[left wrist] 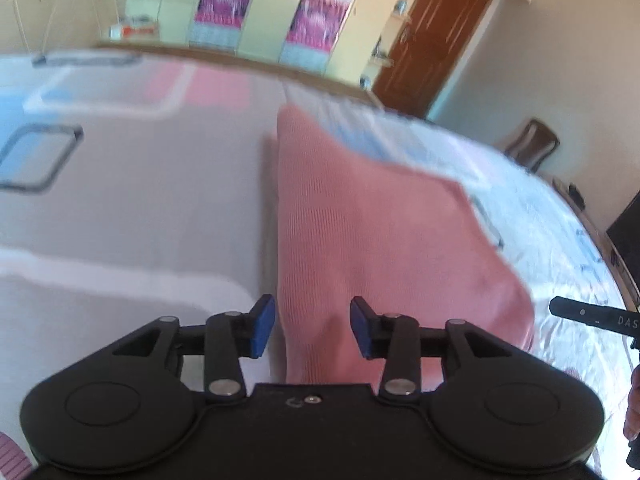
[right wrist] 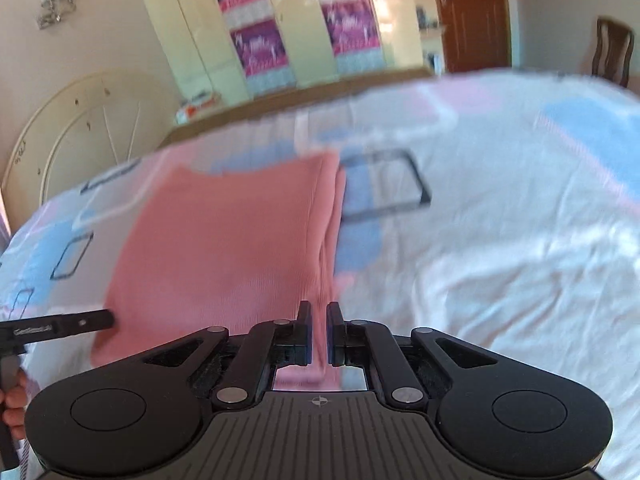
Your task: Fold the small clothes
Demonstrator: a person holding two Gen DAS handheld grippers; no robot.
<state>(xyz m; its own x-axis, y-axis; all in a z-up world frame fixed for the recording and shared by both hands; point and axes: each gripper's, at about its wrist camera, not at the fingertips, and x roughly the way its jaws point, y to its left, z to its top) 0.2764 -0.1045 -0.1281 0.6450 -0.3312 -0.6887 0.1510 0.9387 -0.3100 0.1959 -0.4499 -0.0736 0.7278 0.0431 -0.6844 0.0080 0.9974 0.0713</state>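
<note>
— How is the pink garment held on the bedspread?

— Its edge is pinched between the right gripper's clenched jaws; beneath the left gripper's parted jaws it is ungripped.

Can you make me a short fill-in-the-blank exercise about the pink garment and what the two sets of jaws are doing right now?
1. The garment lying on the bed sheet is ____ in colour.
2. The right gripper has its jaws ____ on the garment's edge.
3. The left gripper has jaws standing ____, pads not pressing the cloth.
4. The left gripper's pads are ____ in colour.

Missing words: pink; shut; open; blue
</note>
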